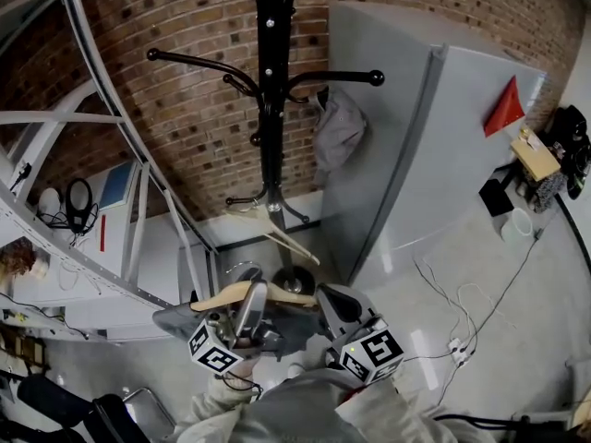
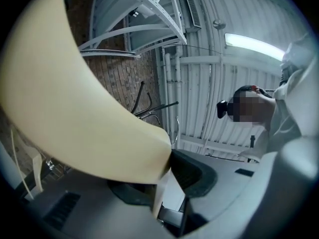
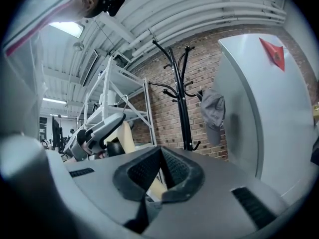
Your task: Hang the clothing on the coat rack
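Observation:
A black coat rack (image 1: 271, 109) stands against the brick wall, and a grey cap (image 1: 337, 135) hangs from one of its right arms. Low in the head view, both grippers hold a wooden hanger (image 1: 222, 295) with grey clothing (image 1: 180, 321) draped under it. My left gripper (image 1: 251, 293) is shut on the hanger (image 2: 75, 113), which fills the left of its own view. My right gripper (image 1: 334, 301) grips the hanger's right end; a cream piece of the hanger (image 3: 154, 185) shows between its closed pads. The rack (image 3: 180, 98) lies ahead of the right gripper.
A second wooden hanger (image 1: 282, 238) hangs low on the rack's pole. A tall grey cabinet (image 1: 443, 155) with a red triangle (image 1: 505, 109) stands right of the rack. White metal shelving (image 1: 83, 201) curves along the left. Cables (image 1: 452, 312) lie on the floor.

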A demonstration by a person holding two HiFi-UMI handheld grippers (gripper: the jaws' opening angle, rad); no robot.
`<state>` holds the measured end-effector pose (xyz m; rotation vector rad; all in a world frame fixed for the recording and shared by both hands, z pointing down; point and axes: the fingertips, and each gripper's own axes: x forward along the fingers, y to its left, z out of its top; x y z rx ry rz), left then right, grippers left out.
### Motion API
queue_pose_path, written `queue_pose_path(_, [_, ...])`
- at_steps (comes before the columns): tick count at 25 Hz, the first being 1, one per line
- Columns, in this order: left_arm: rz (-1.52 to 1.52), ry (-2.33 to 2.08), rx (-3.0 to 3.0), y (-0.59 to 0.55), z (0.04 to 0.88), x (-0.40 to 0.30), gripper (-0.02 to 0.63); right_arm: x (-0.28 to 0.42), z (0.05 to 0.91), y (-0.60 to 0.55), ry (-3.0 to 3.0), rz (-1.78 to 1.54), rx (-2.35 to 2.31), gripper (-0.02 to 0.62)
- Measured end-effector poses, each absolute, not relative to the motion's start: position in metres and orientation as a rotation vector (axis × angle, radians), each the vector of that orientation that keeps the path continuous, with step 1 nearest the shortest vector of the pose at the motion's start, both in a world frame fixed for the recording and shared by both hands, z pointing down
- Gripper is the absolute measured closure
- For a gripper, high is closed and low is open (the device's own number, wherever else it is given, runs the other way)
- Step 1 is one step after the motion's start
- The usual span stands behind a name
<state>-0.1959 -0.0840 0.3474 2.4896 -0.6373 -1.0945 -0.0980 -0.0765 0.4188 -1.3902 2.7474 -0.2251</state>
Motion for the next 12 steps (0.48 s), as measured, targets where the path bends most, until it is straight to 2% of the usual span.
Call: queue_pose_path(12, [-1.104,-0.685,2.499,-0.108,0.34,-0.144,0.486,-0.053,0.409,-0.104,2.782,-0.185,-1.294,0.571])
